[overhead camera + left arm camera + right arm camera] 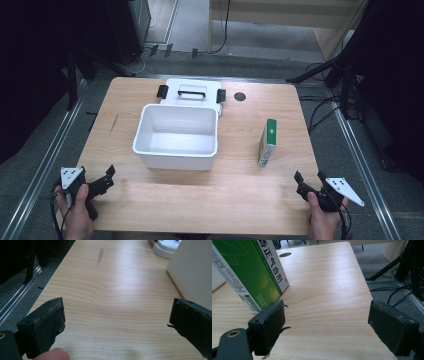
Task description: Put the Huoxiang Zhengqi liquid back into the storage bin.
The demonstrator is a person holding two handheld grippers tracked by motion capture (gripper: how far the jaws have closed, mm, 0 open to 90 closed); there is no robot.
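Both tongs rest at the near edge of the bench (235, 200), jaws spread wide and holding nothing. The right tongs (306, 188) sit nearest the carton (268, 141), which stands on a long narrow edge just ahead and a little left of them, apart from their jaws. The left tongs (102, 181) point toward the open white bin (176, 156), which lies ahead and to their right, its lid (191, 91) behind it.

The carton looks like thin printed card: probably light, fairly stiff along its edges, but easy to dent on the 2 broad faces and likely to tip if nudged. I would close the right tongs gently across those 2 broad faces, near mid-height, with just enough squeeze.
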